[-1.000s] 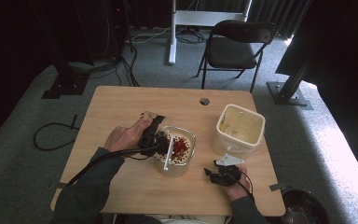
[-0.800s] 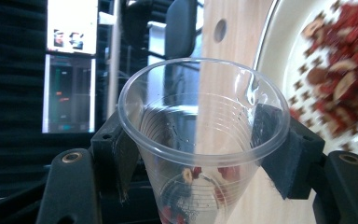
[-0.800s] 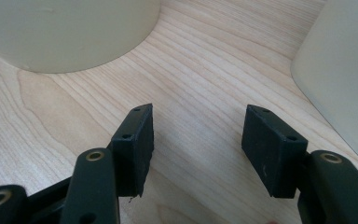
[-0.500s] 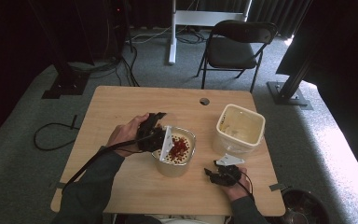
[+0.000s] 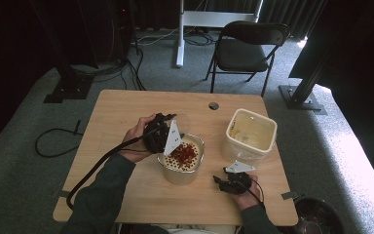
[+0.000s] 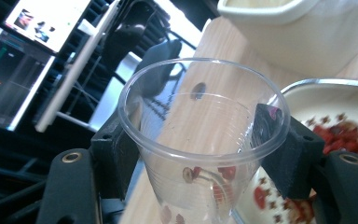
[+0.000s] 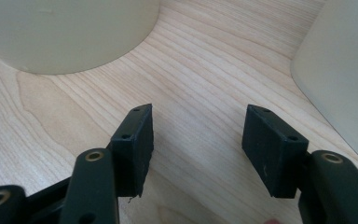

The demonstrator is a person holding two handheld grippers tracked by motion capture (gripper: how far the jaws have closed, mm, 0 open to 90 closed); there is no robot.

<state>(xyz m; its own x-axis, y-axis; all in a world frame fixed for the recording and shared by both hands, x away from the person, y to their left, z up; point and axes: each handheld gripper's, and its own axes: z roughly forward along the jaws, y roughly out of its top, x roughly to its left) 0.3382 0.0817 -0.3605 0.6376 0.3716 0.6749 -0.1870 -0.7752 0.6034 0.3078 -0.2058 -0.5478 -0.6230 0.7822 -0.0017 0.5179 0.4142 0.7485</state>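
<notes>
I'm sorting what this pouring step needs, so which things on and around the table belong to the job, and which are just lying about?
In the job:
- clear plastic cup, clamped in the left claw
- bowl with red and pale pieces, beside that cup

Lying about:
- cream tub
- right claw, open with nothing in it, over bare table
- folding chair
- floor cables

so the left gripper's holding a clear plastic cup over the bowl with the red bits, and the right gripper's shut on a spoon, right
Not quite. The left gripper does hold the clear plastic cup beside the bowl of red bits, but the right gripper holds no spoon: the right gripper view shows its jaws open with only bare table between them.
</notes>
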